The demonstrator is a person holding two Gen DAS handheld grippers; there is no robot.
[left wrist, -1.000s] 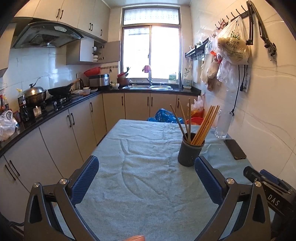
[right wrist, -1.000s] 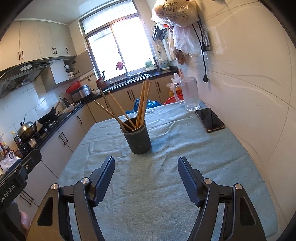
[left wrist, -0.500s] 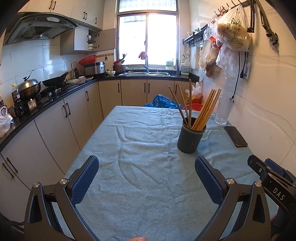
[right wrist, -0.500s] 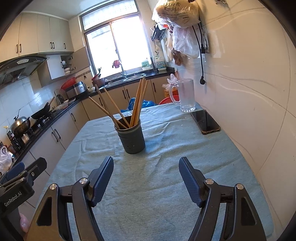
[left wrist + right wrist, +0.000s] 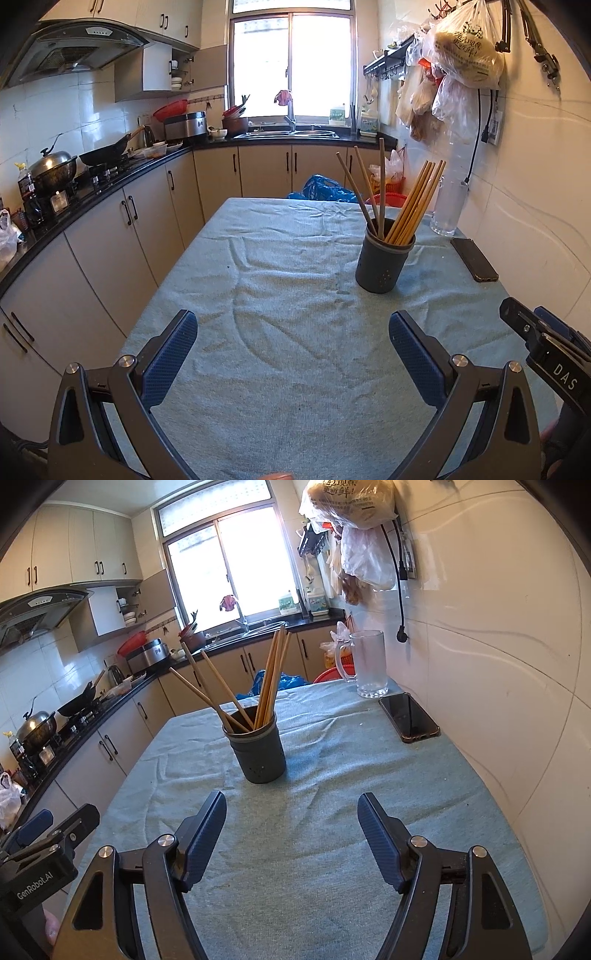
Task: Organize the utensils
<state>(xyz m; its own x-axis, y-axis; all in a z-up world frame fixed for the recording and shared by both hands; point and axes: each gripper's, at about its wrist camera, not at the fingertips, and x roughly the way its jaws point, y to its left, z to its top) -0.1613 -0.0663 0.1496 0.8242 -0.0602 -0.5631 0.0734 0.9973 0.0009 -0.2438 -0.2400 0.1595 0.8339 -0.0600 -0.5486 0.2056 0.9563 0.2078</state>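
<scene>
A dark grey utensil holder [image 5: 384,258] stands upright on the teal tablecloth [image 5: 288,302], holding several wooden chopsticks [image 5: 413,201] that fan out of it. It also shows in the right wrist view [image 5: 258,751] with its chopsticks [image 5: 271,675]. My left gripper [image 5: 291,338] is open and empty, over the cloth, near and left of the holder. My right gripper [image 5: 291,823] is open and empty, directly in front of the holder. The right gripper's body shows at the left view's right edge [image 5: 546,350].
A black phone [image 5: 408,716] lies on the cloth near the right wall, a glass mug [image 5: 365,664] behind it. Bags hang on the right wall [image 5: 465,48]. Kitchen counter and cabinets [image 5: 110,206] run along the left; the table's left edge drops off there.
Both grippers have drawn back and tilted slightly; the holder sits a little farther and the views have shifted. Both stay open and empty. The holder has not moved.
</scene>
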